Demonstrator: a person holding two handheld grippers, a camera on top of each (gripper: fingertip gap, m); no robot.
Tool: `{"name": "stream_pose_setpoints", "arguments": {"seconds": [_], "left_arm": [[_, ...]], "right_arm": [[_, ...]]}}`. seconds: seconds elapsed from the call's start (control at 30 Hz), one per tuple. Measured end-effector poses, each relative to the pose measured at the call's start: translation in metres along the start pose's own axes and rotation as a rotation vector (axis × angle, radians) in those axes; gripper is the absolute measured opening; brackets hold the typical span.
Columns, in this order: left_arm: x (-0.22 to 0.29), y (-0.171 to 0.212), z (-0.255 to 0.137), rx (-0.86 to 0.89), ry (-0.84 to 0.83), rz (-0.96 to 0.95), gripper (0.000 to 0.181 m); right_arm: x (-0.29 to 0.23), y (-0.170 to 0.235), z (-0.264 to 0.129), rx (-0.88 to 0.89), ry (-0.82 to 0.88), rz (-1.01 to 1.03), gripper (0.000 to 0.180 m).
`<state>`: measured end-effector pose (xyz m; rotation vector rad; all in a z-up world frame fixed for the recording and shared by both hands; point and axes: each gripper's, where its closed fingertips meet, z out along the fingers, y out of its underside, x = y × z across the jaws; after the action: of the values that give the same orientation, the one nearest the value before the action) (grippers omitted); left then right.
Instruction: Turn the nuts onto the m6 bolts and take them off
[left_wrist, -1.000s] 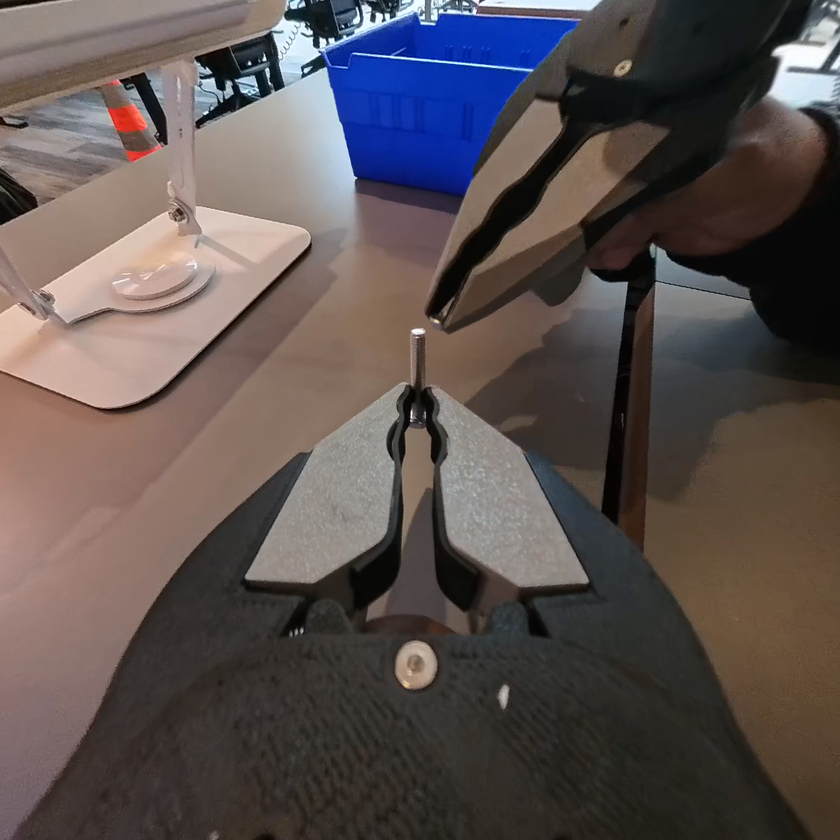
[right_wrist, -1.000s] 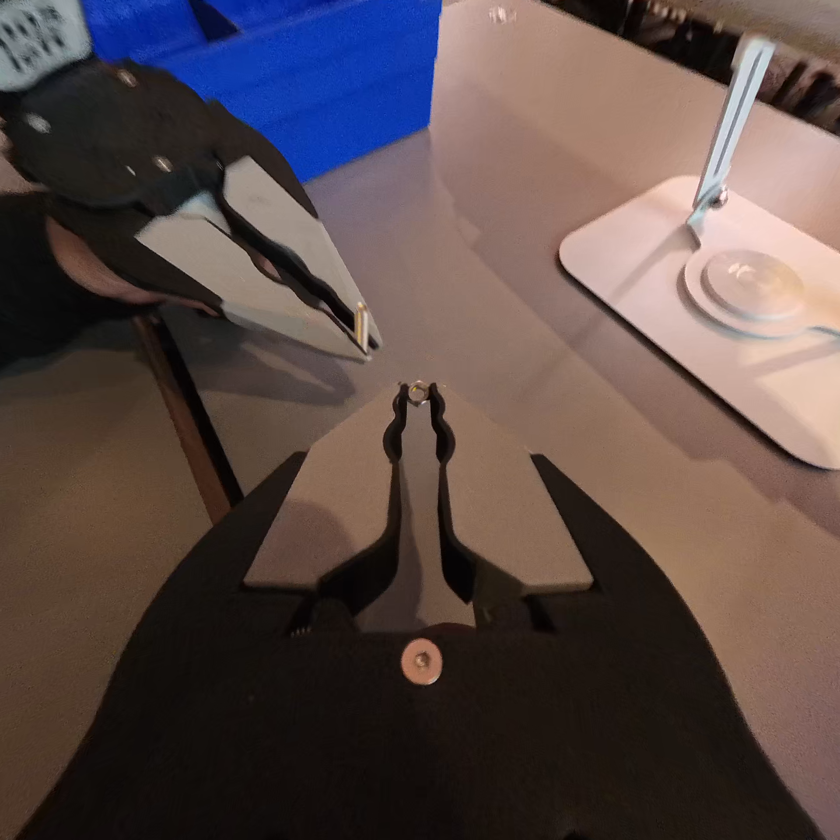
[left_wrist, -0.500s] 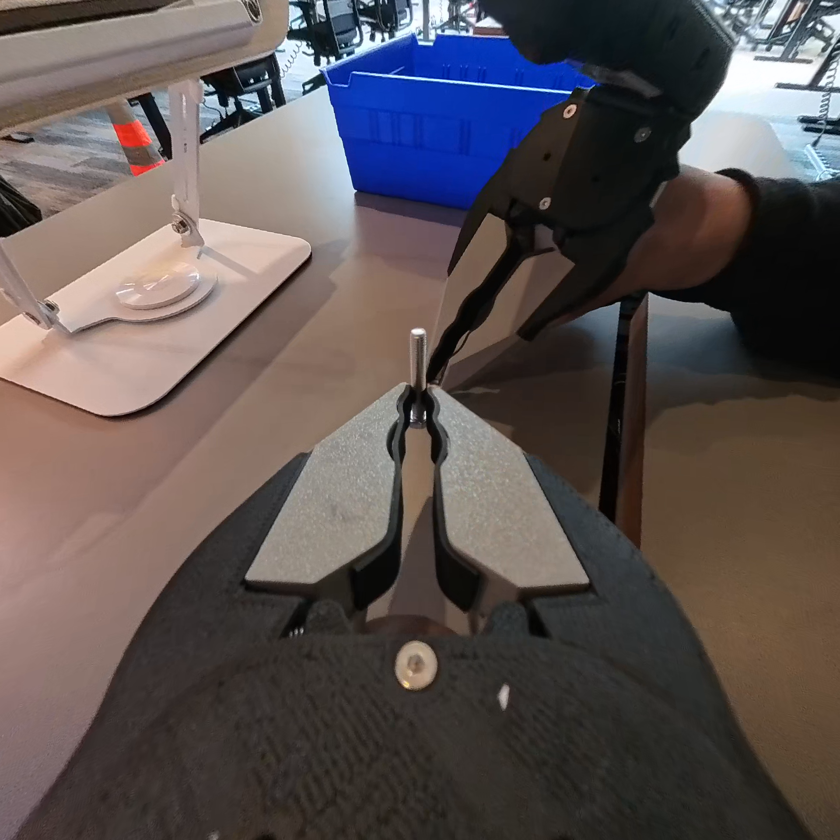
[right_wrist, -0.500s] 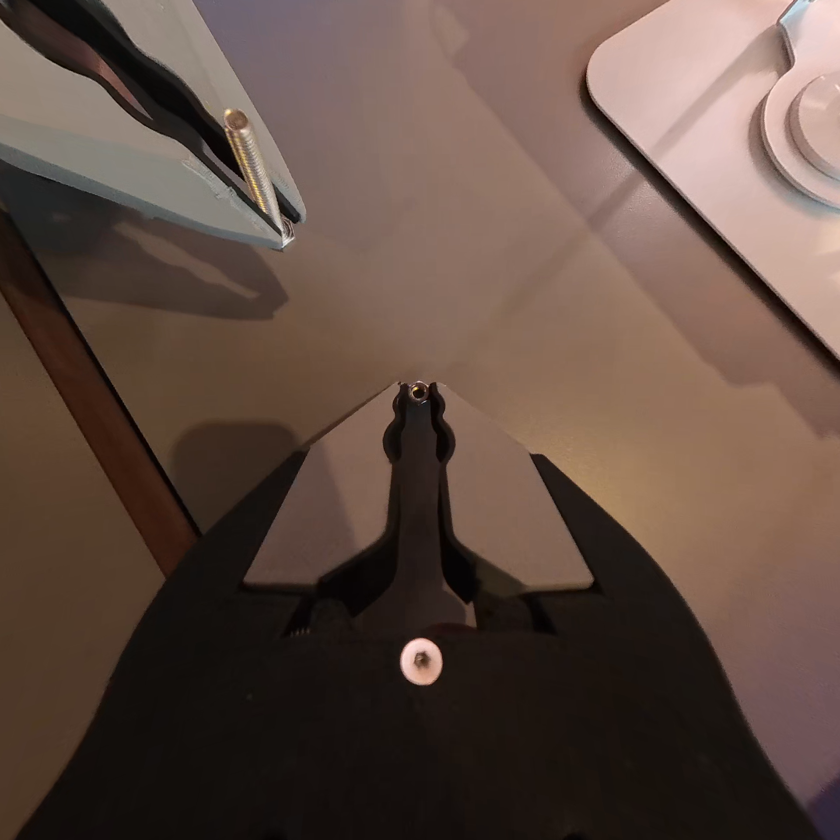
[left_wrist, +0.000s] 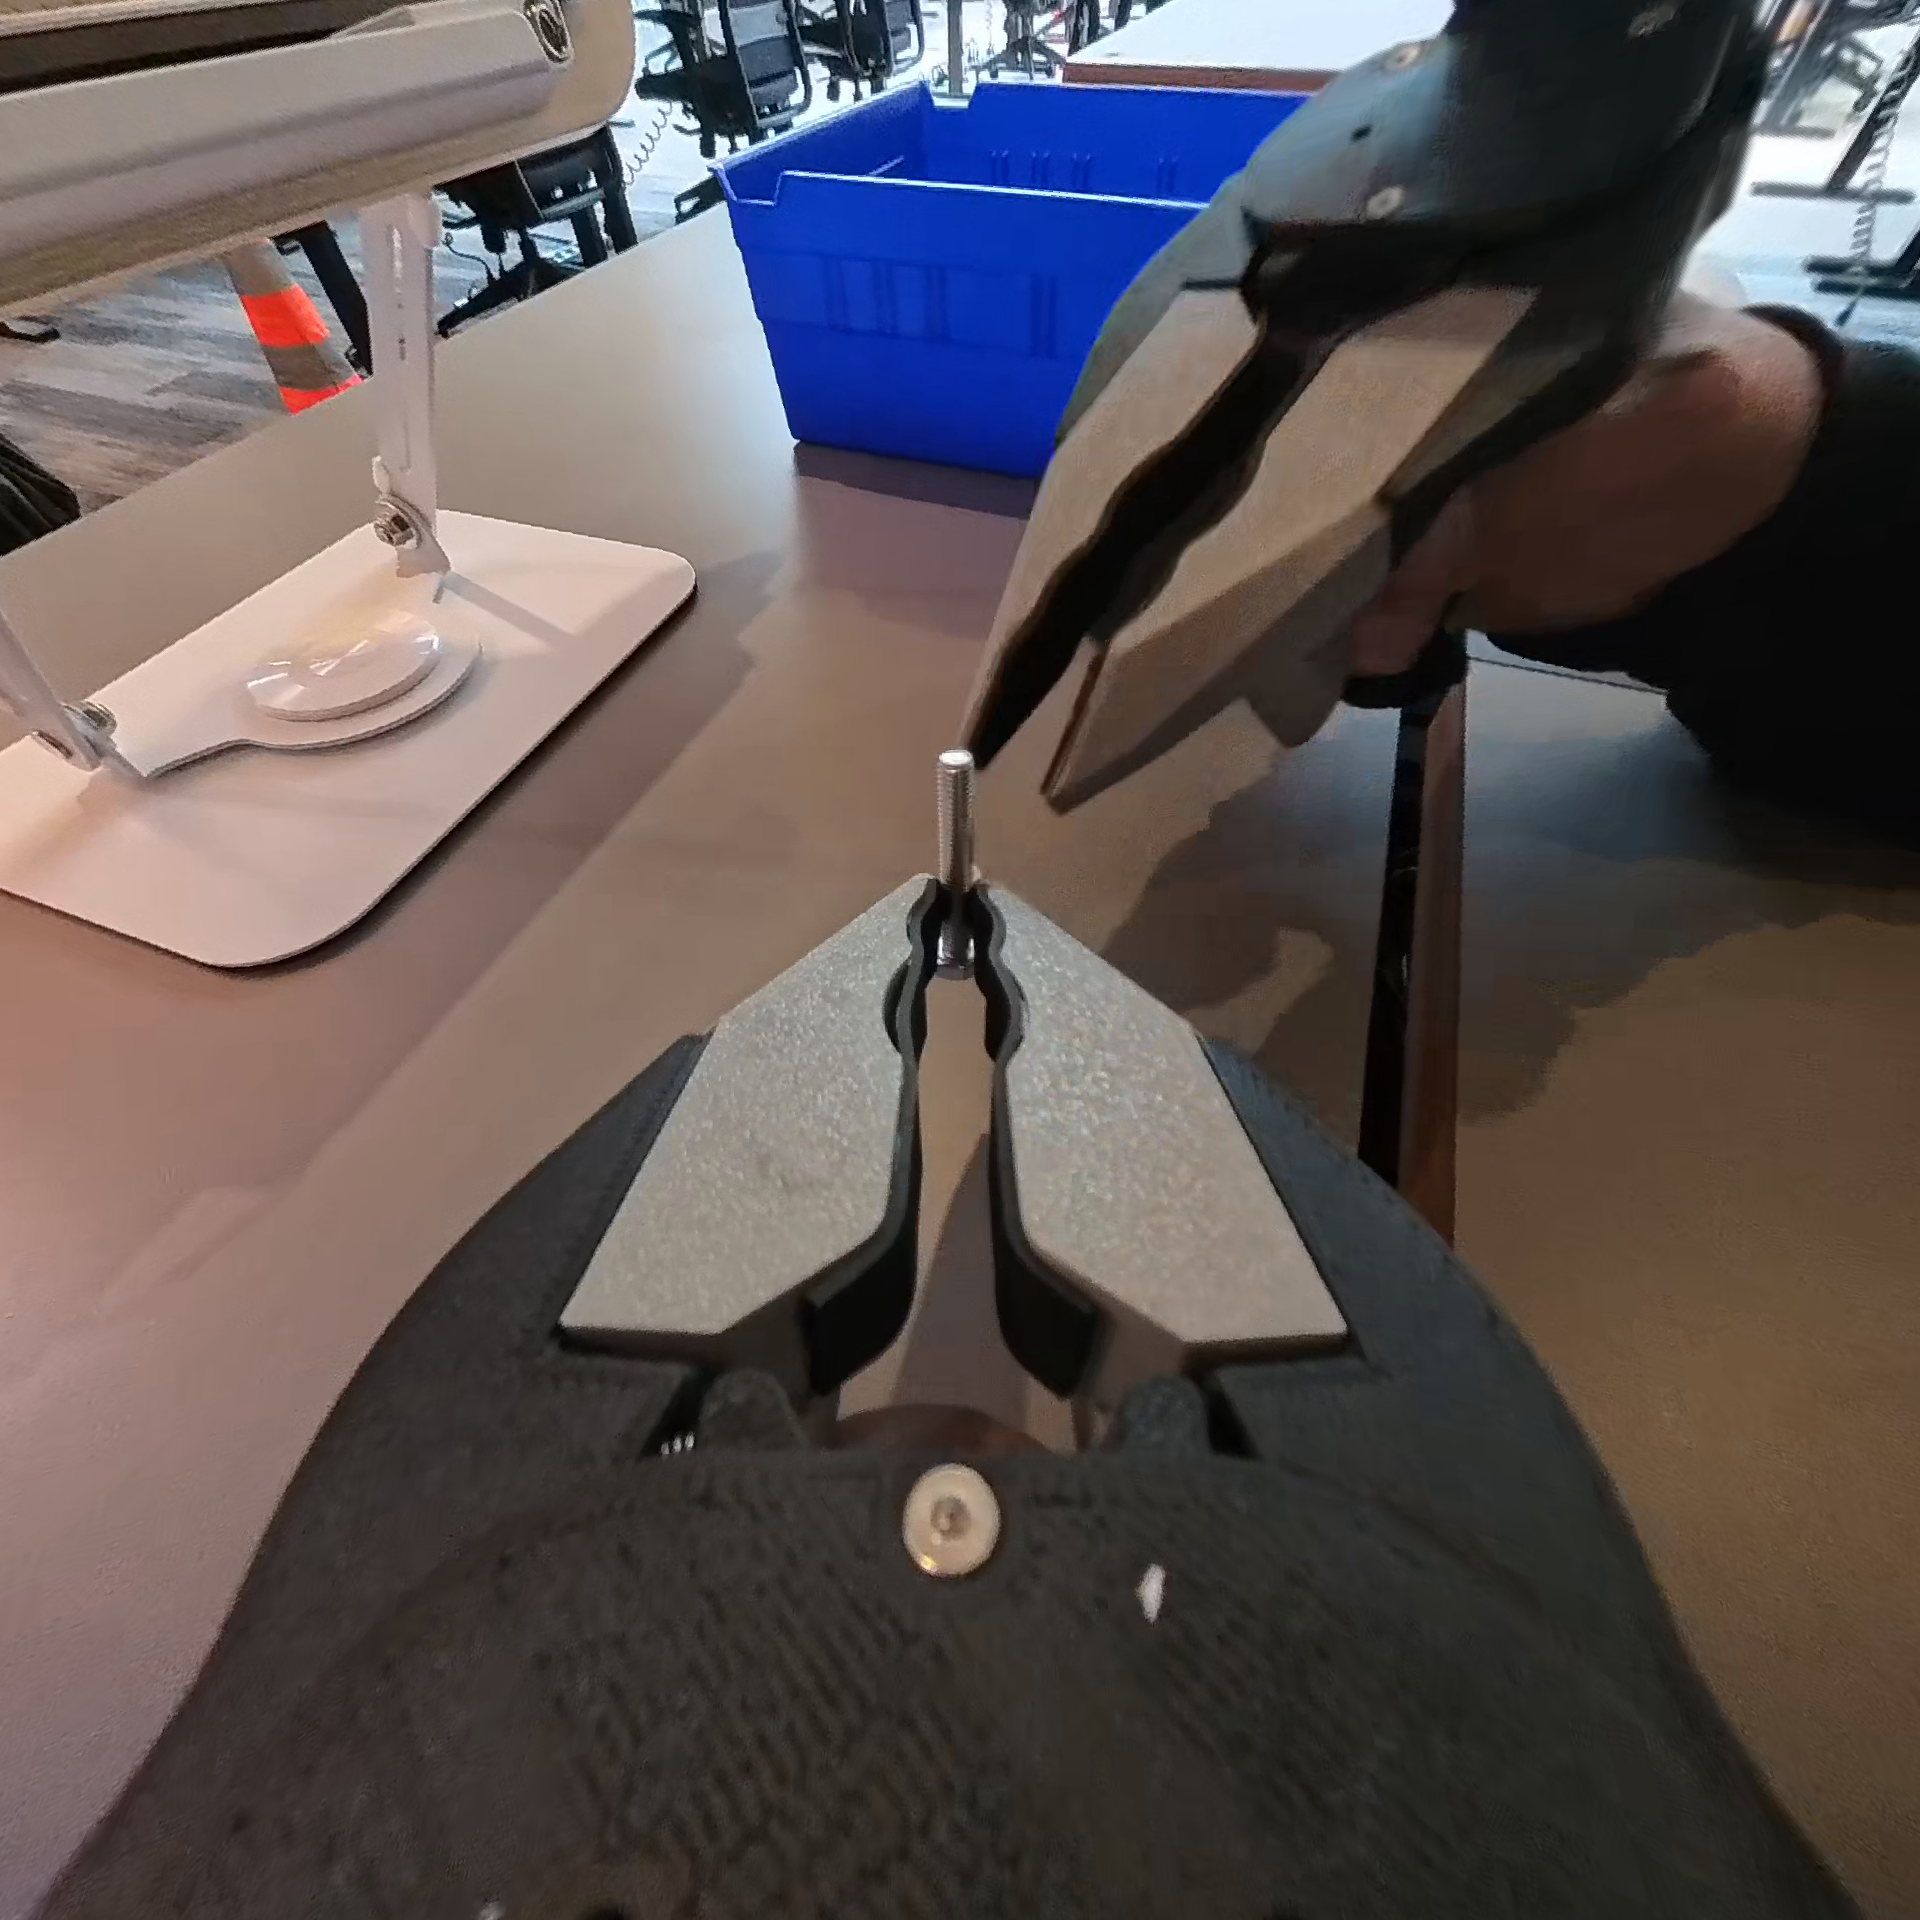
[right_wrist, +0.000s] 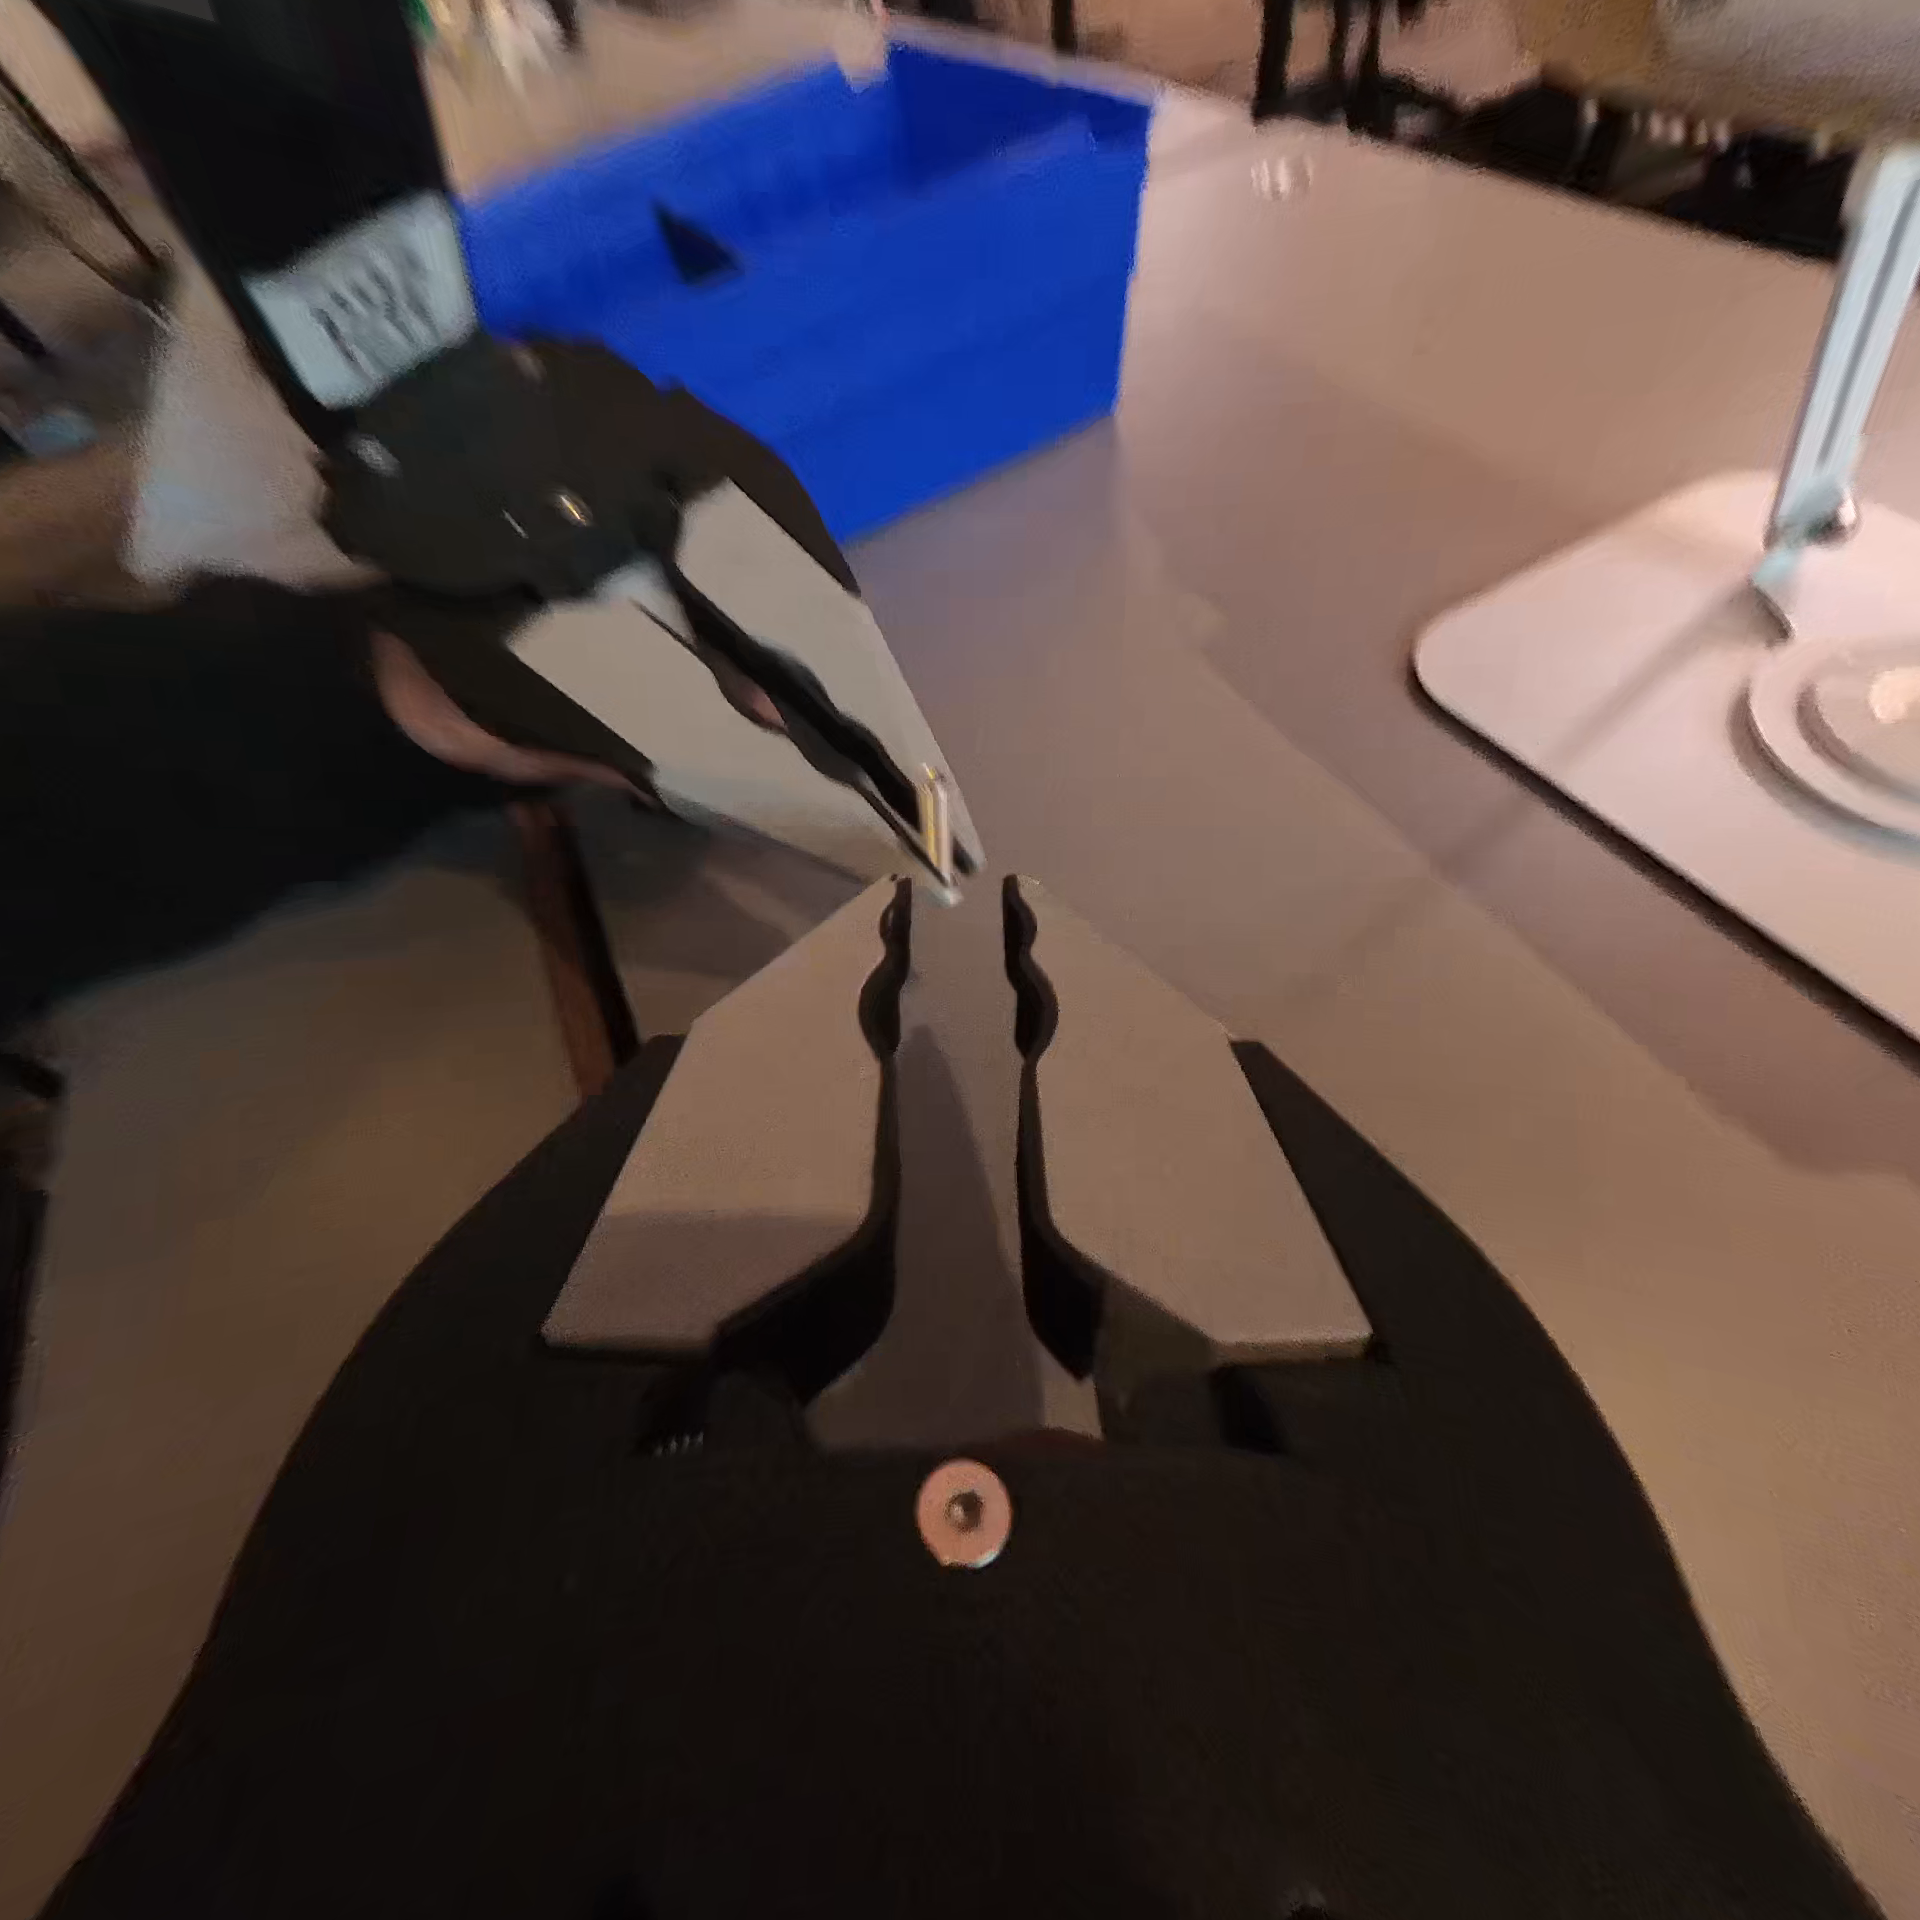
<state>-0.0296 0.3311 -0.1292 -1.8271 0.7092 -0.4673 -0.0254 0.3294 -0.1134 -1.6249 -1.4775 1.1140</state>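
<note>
My left gripper (left_wrist: 954, 904) is shut on a silver bolt (left_wrist: 954, 831), gripped near its lower end with the threaded shaft sticking up past the fingertips. My right gripper (right_wrist: 956, 888) is open, with nothing between its fingers. In the left wrist view the right gripper (left_wrist: 1023, 769) hangs just right of the bolt's top, one fingertip (left_wrist: 982, 743) almost touching it. In the right wrist view the left gripper (right_wrist: 951, 862) and the bolt (right_wrist: 935, 821) sit right in front of my open tips. I see no nut in either view.
A blue bin (left_wrist: 966, 312) stands at the back of the brown table (left_wrist: 623, 935). A white stand base (left_wrist: 312, 748) with a metal arm lies to the left. A dark seam (left_wrist: 1423, 935) splits the table. A hand (left_wrist: 1610, 499) holds the right gripper. The grippers are tip to tip, or close to it.
The right gripper was shut on a small nut; it is now open and the nut is out of sight. It swung away, then returned to the bolt's tip. The left gripper held still.
</note>
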Motion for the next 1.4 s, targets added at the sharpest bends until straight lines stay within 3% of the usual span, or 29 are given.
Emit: {"name": "stream_pose_setpoints", "arguments": {"seconds": [0.2, 0.3, 1.4], "left_arm": [[0.006, -0.003, 0.001, 0.013, 0.017, 0.021, 0.002], [0.01, -0.006, 0.001, 0.027, 0.034, 0.02, 0.002], [0.016, -0.014, 0.002, 0.085, 0.088, -0.077, 0.003]], "right_arm": [[-0.011, -0.014, 0.004, 0.057, -0.037, 0.001, 0.014], [-0.011, -0.014, 0.005, 0.059, -0.023, -0.016, 0.003], [-0.014, -0.02, 0.002, 0.067, -0.003, -0.039, 0.002]]}}
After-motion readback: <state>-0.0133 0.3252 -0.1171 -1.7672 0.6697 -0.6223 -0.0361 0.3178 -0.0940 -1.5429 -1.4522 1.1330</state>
